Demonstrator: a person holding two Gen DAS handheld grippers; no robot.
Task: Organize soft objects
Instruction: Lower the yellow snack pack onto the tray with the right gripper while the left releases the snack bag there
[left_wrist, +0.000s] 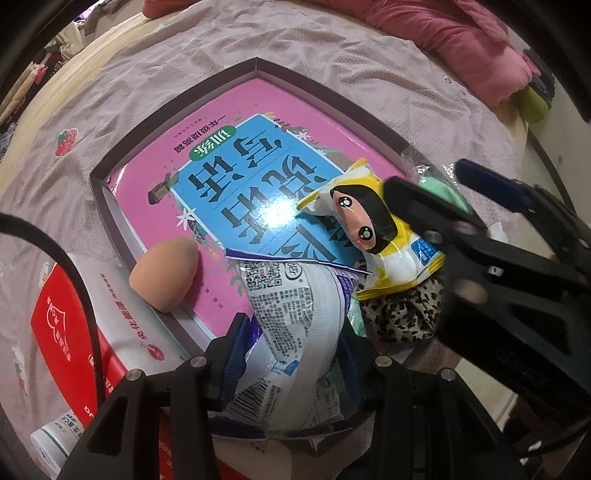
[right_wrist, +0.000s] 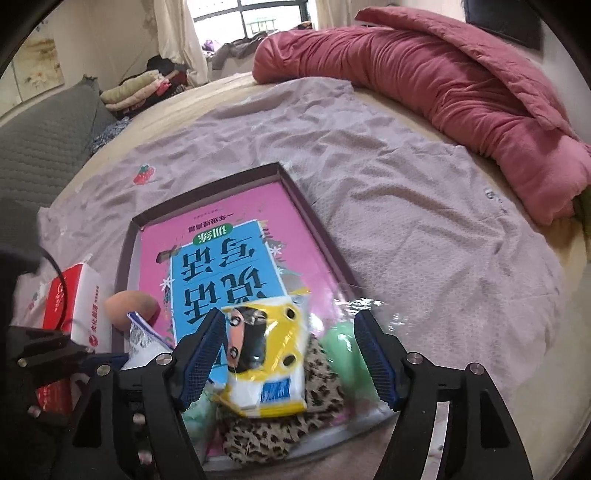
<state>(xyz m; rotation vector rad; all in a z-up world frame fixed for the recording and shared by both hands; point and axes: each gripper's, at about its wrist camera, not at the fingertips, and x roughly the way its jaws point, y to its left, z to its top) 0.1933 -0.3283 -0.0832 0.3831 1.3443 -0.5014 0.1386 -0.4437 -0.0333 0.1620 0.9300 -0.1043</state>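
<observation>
A shallow dark-rimmed box (left_wrist: 255, 64) (right_wrist: 275, 168) lies on the bed with a pink and blue book (left_wrist: 236, 162) (right_wrist: 221, 266) in it. My left gripper (left_wrist: 291, 350) is shut on a white and purple printed pouch (left_wrist: 291, 317) (right_wrist: 142, 341) at the box's near edge. My right gripper (right_wrist: 291, 354) (left_wrist: 424, 206) is open, its fingers on either side of a yellow cartoon-face packet (right_wrist: 266, 369) (left_wrist: 373, 229). That packet lies on a leopard-print cloth (left_wrist: 402, 310) (right_wrist: 258, 435). An orange sponge egg (left_wrist: 166, 273) (right_wrist: 129, 306) and a green soft item in clear wrap (right_wrist: 343, 350) lie beside them.
A red and white carton (left_wrist: 74, 332) (right_wrist: 74, 302) and a small white bottle (left_wrist: 55, 443) lie left of the box. A rolled red quilt (right_wrist: 461, 92) runs along the bed's far side. The mauve sheet (right_wrist: 424, 221) spreads to the right. A grey sofa (right_wrist: 40, 147) stands at the left.
</observation>
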